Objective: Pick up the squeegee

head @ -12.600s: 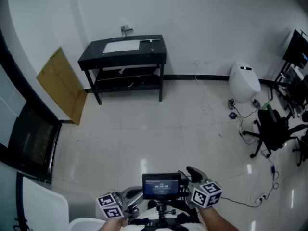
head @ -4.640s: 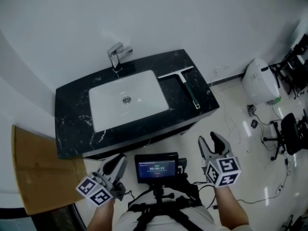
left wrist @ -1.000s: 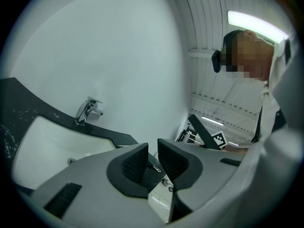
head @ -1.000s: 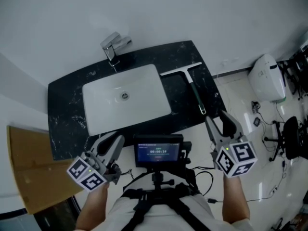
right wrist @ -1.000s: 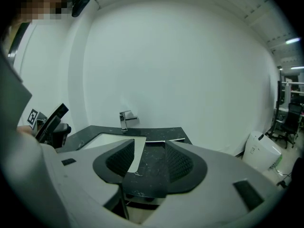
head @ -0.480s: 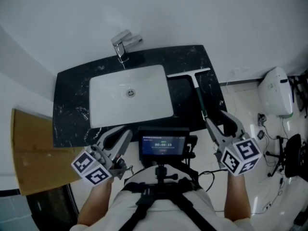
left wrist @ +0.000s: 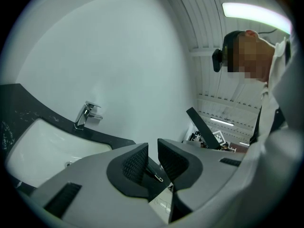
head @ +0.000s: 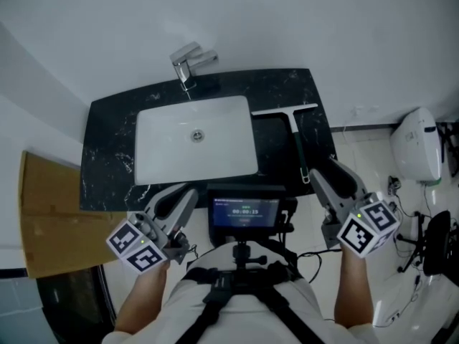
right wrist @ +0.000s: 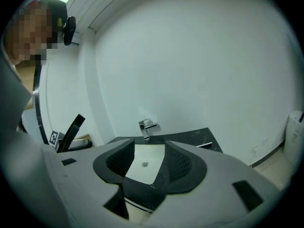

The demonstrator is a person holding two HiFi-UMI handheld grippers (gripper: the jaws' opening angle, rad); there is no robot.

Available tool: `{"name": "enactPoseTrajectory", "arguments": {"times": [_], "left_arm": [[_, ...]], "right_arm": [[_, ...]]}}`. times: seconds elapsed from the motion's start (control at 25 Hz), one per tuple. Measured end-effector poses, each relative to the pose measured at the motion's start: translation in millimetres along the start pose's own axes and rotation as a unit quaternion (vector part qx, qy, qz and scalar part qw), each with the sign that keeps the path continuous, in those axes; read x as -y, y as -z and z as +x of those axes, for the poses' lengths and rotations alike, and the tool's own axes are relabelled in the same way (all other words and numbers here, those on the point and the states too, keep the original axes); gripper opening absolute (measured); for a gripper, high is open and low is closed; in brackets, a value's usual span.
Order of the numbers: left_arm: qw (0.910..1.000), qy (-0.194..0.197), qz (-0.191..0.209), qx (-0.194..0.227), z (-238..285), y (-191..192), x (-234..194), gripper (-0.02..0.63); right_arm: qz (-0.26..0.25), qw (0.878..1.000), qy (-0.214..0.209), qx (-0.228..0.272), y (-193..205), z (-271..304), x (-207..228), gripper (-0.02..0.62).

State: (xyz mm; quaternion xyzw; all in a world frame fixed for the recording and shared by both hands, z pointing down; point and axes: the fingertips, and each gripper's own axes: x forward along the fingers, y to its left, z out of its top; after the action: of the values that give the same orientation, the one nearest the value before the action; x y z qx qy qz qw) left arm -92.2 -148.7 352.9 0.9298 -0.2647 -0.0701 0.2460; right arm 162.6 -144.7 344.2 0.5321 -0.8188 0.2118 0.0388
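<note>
Both grippers are held low in front of the person's body, on the near side of the black marbled desk [head: 107,156] and not yet over it. The left gripper [head: 176,196] sits at the lower left, its marker cube toward the person and its fingers angled up and right toward the desk's front edge. In the left gripper view those fingers are released, with only a narrow gap between the ribbed pads and nothing between them. The right gripper [head: 331,176] is raised beyond the desk's near right corner, its fingers spread wide and empty, and the right gripper view frames the basin between them. The squeegee [head: 295,136] lies flat on the desk's right part, just beside the white basin [head: 165,149]. Its pale blade lies crosswise at the far end and its dark handle runs toward the person, ending near the right gripper's fingertips but apart from them. A chrome faucet [head: 188,64] stands behind the basin. A small screen [head: 245,211] on the chest rig sits between the two grippers. A cardboard sheet [head: 46,213] leans at the left, and a white rounded appliance [head: 418,153] stands on the floor at the right.
</note>
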Motion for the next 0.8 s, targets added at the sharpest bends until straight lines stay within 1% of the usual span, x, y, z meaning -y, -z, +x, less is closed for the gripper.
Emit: {"name": "enactPoseTrajectory", "arguments": {"times": [0.08, 0.16, 0.24, 0.52, 0.68, 0.8], "left_arm": [[1.0, 0.0, 0.001, -0.001, 2, 1, 2, 0.057], [1.0, 0.001, 0.003, -0.001, 5, 1, 4, 0.057], [1.0, 0.002, 0.005, -0.001, 7, 0, 6, 0.057], [1.0, 0.003, 0.008, -0.001, 11, 2, 12, 0.057], [0.9999, 0.005, 0.01, -0.003, 14, 2, 17, 0.057], [0.9999, 0.007, 0.011, -0.003, 15, 2, 21, 0.057]], "right_arm": [[-0.028, 0.999, -0.004, -0.015, 3, 0, -2, 0.199], [-0.06, 0.998, 0.009, -0.033, 8, 1, 2, 0.199], [-0.073, 0.996, 0.023, -0.036, 9, 1, 7, 0.199], [-0.08, 0.995, 0.057, 0.002, -8, -11, 19, 0.199], [-0.059, 0.997, 0.048, 0.023, -18, -18, 17, 0.199], [-0.056, 0.997, 0.05, 0.019, -21, -22, 17, 0.199]]}}
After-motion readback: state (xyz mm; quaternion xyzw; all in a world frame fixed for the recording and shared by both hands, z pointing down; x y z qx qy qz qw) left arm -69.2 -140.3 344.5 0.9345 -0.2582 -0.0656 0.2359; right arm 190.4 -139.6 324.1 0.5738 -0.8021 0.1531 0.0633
